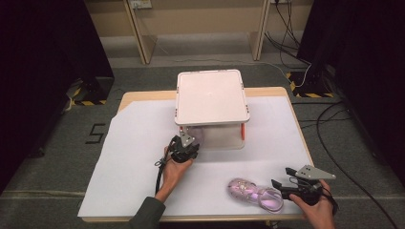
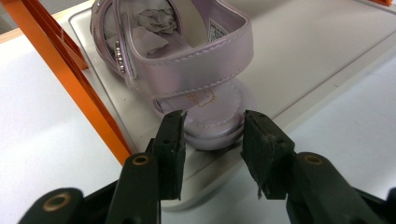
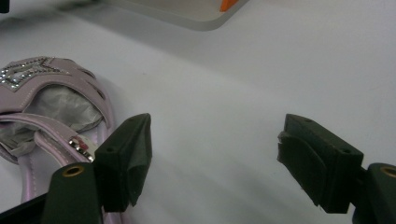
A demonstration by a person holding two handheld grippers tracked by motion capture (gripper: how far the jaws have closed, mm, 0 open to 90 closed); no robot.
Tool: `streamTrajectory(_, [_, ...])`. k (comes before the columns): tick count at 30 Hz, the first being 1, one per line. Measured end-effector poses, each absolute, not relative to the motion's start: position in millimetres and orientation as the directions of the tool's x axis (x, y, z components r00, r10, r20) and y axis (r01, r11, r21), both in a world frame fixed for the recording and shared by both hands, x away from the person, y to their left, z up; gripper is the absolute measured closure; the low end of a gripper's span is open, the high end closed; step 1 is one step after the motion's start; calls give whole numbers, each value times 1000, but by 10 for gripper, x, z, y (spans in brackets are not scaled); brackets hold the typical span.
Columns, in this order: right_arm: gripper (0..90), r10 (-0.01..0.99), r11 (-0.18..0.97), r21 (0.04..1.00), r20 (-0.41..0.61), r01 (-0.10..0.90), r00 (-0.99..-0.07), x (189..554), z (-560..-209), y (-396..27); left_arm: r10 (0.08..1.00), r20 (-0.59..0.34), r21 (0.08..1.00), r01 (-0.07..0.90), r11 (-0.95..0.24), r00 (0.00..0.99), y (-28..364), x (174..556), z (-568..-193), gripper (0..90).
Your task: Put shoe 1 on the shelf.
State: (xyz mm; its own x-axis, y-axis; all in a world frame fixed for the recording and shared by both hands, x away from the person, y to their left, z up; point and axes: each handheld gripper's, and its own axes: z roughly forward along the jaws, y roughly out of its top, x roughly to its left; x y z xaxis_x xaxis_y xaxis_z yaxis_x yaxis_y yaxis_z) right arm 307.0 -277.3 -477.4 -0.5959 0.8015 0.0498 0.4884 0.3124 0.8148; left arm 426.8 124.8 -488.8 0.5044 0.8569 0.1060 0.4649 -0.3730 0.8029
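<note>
Lilac sandal, light and pliable: heel rim is bracketed by left gripper, not yet pinched.

The lilac sandal looks like glossy, stitched faux leather, stuffed with crumpled paper. The shelf's lower tray is smooth white plastic; the fingers are matt black, rough-edged rubber.
</note>
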Motion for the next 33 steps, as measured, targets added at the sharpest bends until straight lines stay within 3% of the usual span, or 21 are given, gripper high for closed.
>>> streamTrajectory(12, [258, 801, 313, 815, 50, 488, -597, 3070, -4773, -2770, 879, 88, 814, 475, -335, 470, 1262, 4325, -4900, 580])
streamTrajectory(22, [258, 805, 303, 823, 50, 481, -591, 3063, -4753, -2782, 884, 17, 832, 484, -272, 467, 1340, 4120, -4793, 383])
streamTrajectory(33, [258, 805, 299, 830, 45, 470, -592, 3056, -4733, -2785, 823, -49, 837, 473, -275, 566, 1360, 3645, -4725, 300])
